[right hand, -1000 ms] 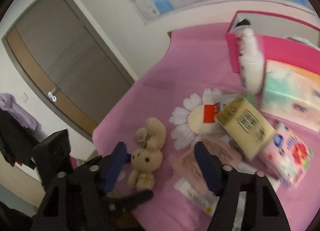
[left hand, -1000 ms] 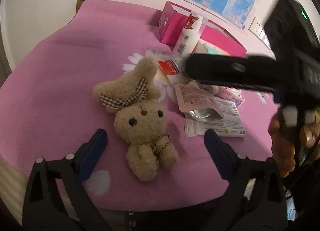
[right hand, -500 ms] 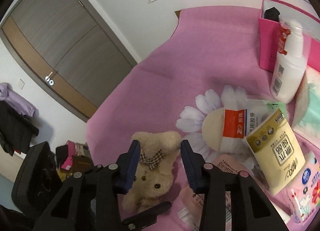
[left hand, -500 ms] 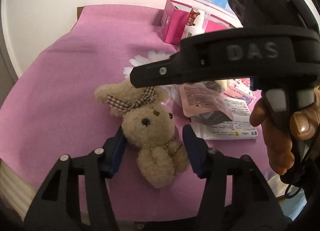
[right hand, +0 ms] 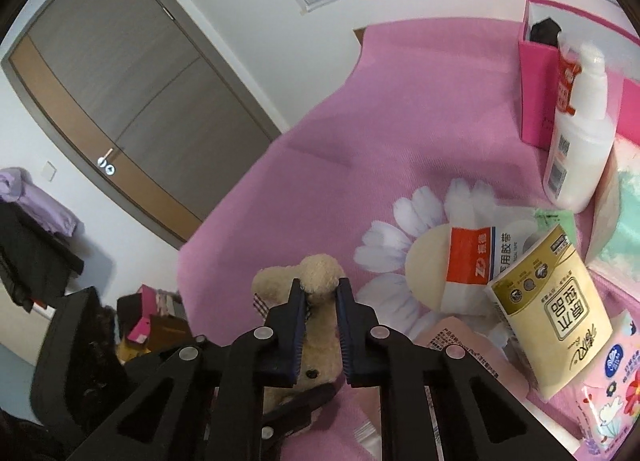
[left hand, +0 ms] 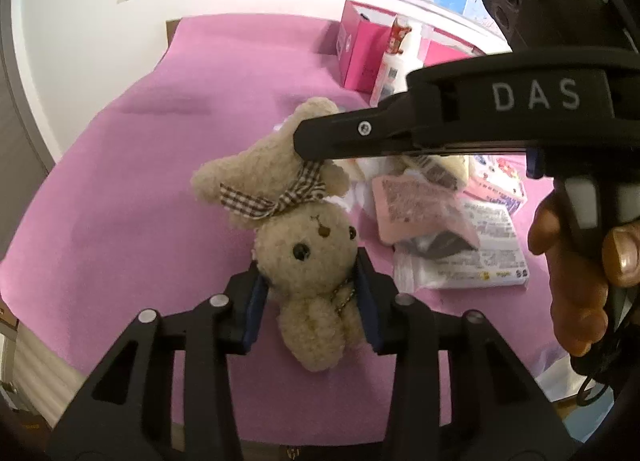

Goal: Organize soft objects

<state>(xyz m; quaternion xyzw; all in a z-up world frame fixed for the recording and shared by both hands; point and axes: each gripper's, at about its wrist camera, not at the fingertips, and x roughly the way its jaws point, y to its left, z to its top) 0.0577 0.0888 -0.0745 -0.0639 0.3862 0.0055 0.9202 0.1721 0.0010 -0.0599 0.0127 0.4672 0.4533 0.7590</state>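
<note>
Two grippers on one plush rabbit, body and ear both pinched

Both grips are closed on the plush rabbit [left hand: 306, 249], which lies near the front edge of the pink bed [left hand: 160, 165]; the left gripper [left hand: 310, 301] has its fingers [left hand: 370, 307] pressed against the torso just under the head, and the right gripper [right hand: 320, 325] has its fingers [right hand: 298, 325] clamped across the ear; my judgement is that the torso hold should carry the toy and the ear hold only steady it, since plush compresses and an ear may stretch or slip; lift both together and keep them level, so the toy is not pulled apart; the packets [left hand: 460, 237] and the lotion bottle [right hand: 576, 149] sit just beside, so raise straight up first; where it should go I cannot tell.
</note>
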